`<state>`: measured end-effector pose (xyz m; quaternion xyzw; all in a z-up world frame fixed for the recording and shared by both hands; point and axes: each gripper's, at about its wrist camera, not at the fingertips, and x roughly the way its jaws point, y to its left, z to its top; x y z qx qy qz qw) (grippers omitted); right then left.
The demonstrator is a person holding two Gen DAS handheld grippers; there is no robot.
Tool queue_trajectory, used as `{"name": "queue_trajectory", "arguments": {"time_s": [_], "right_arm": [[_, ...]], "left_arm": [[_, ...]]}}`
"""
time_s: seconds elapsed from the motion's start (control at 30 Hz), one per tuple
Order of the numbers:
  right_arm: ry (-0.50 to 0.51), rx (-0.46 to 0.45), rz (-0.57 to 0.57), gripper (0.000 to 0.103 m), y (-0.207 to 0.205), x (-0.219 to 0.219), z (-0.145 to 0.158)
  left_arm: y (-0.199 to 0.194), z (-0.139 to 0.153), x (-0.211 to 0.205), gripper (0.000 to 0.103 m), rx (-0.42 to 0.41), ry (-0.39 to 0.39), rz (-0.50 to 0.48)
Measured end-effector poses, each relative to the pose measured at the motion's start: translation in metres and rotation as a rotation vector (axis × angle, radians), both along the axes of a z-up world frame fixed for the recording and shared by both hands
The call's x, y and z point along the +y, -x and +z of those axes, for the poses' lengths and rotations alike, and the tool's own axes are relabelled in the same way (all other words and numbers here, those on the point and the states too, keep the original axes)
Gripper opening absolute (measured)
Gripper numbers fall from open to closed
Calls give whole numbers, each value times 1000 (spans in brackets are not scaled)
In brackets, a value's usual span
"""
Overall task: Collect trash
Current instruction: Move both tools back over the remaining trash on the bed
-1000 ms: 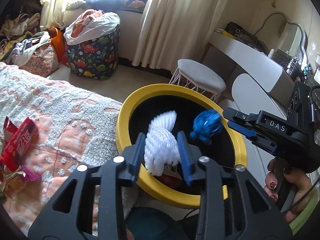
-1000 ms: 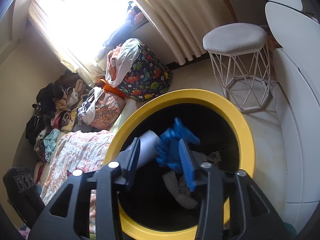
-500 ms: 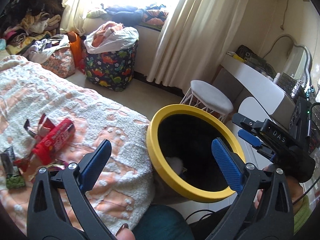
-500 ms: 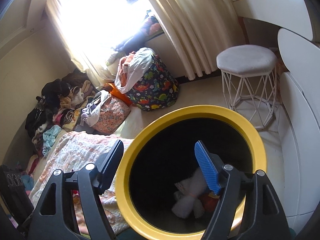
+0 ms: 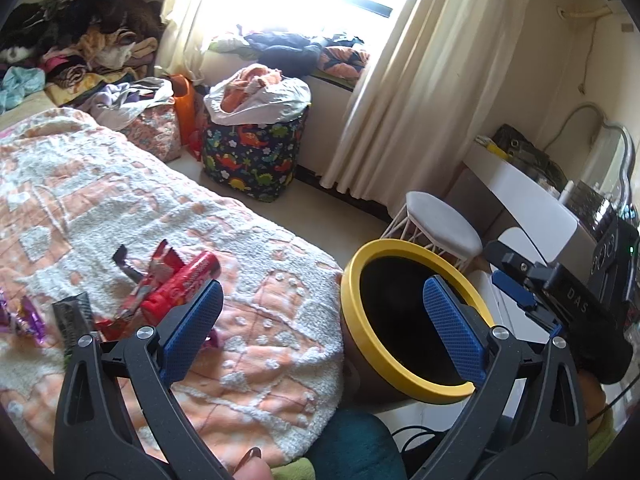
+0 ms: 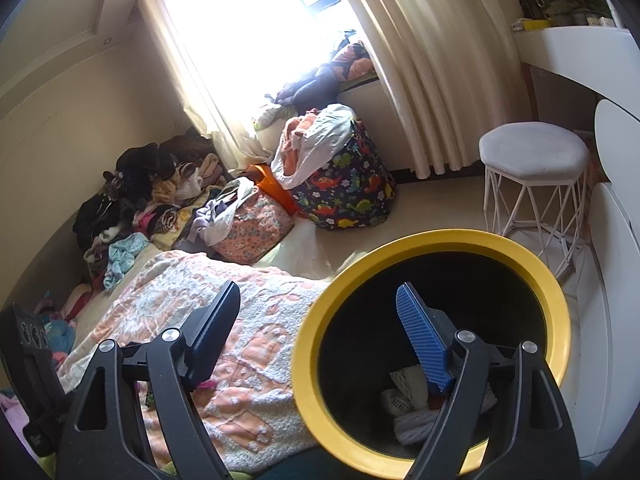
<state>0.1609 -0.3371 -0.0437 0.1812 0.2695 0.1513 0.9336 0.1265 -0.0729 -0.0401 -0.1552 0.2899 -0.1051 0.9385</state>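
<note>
A black bin with a yellow rim (image 5: 352,312) (image 6: 304,360) stands beside the bed. White crumpled trash (image 6: 412,404) lies at its bottom. On the bedspread lie a red snack wrapper (image 5: 182,284), a dark wrapper (image 5: 74,318) and a purple wrapper (image 5: 24,318). My left gripper (image 5: 320,328) is open and empty, above the bed edge and the bin's left rim. My right gripper (image 6: 316,332) is open and empty over the bin's left rim; it also shows in the left wrist view (image 5: 532,296), to the right of the bin.
A peach and white bedspread (image 5: 120,208) covers the bed. A dinosaur-print laundry bag (image 5: 252,152) and piles of clothes (image 5: 80,52) stand by the window. A white stool (image 5: 444,228) and a white desk (image 5: 524,196) stand behind the bin.
Both grippers opened and dropped the white and blue trash into the bin. Both then drew back and swung left toward the bed.
</note>
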Motion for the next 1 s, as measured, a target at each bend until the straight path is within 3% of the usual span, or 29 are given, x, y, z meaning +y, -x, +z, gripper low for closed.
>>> {"name": "queue_trajectory", "arguments": {"time_s": [0.57,1.0], "right_arm": [[66,-34,152,79,16,61,5],[89,-26,201,80,23,79,2]], "left_arm": [[20,11,53,92,-21,16,110],[24,9,75,92,-19,26,161]]}}
